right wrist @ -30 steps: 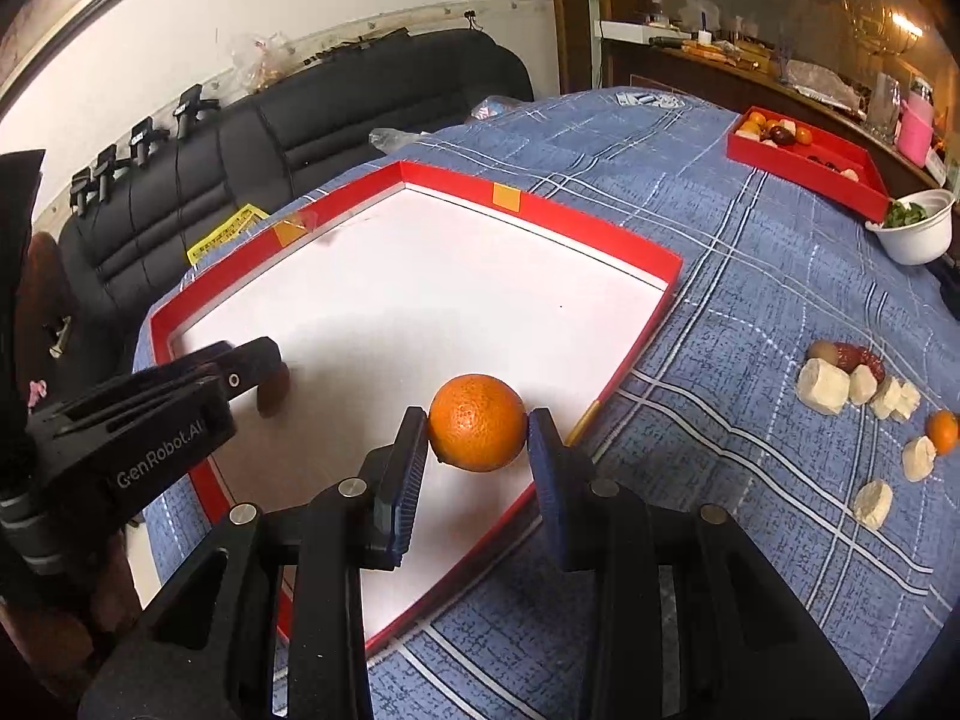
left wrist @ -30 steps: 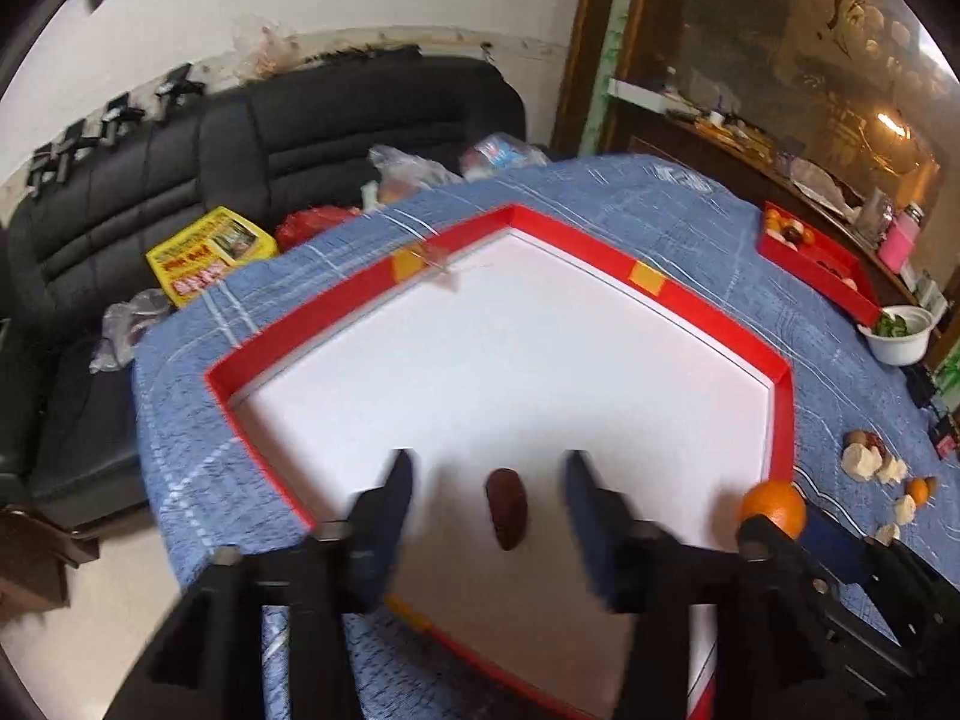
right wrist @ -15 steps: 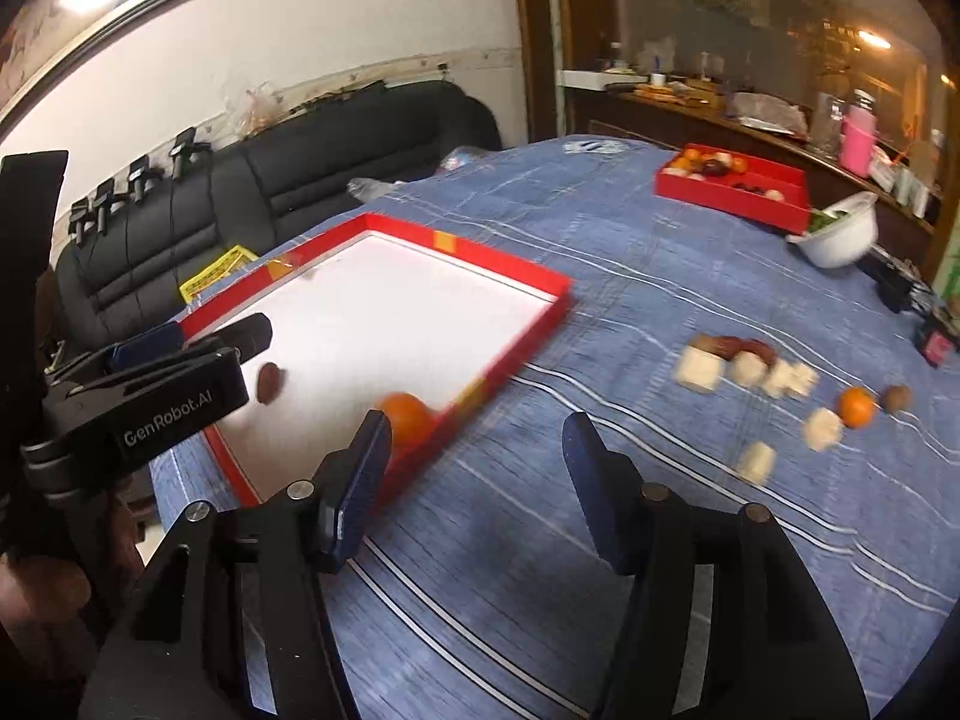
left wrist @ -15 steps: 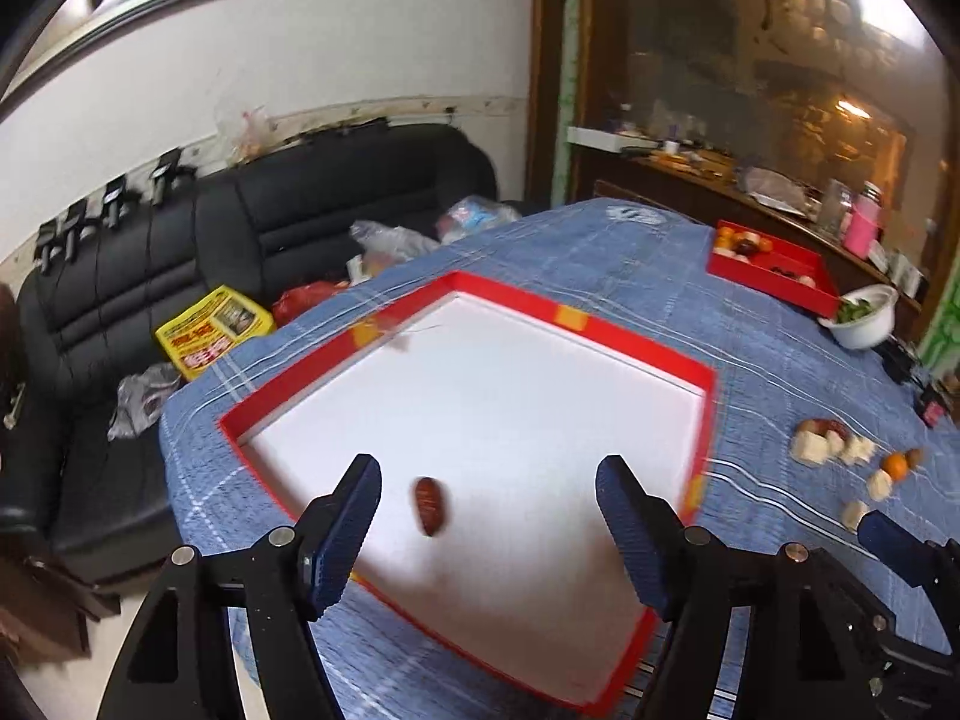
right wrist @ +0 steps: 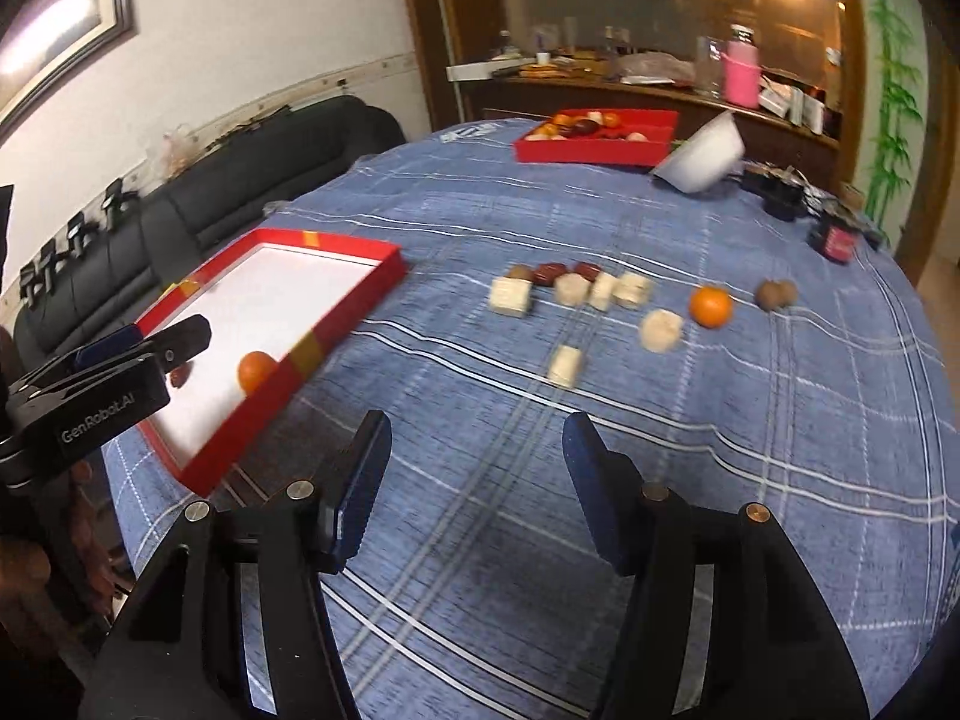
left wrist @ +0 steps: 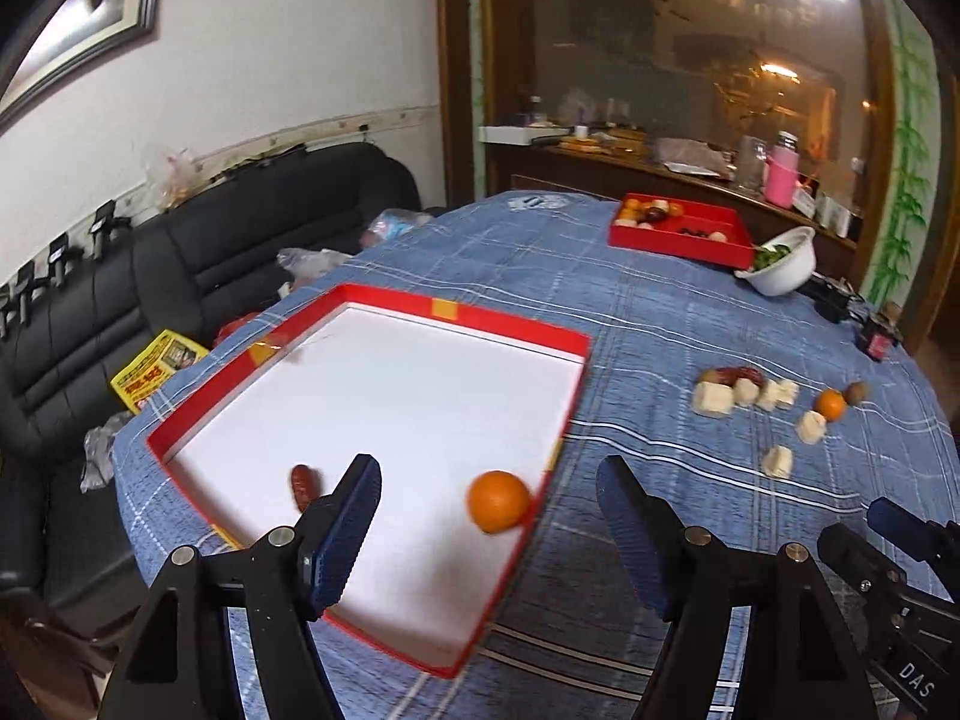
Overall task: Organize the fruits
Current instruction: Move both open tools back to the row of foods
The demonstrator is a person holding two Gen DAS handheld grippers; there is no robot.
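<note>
Blue tablecloth (right wrist: 660, 450); left gripper (right wrist: 180, 342) reads "GenRobot.AI".

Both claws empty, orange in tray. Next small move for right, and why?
Probably advance the open right claw toward the nearest pale fruit chunk on the blue cloth: the tray already holds the orange, and loose pieces lie ahead.

left wrist cam high over shallow red-rimmed white tray (left wrist: 384, 396), right wrist cam further right, facing blue plaid tablecloth (right wrist: 540, 432), both share tray (right wrist: 336, 312)
</note>
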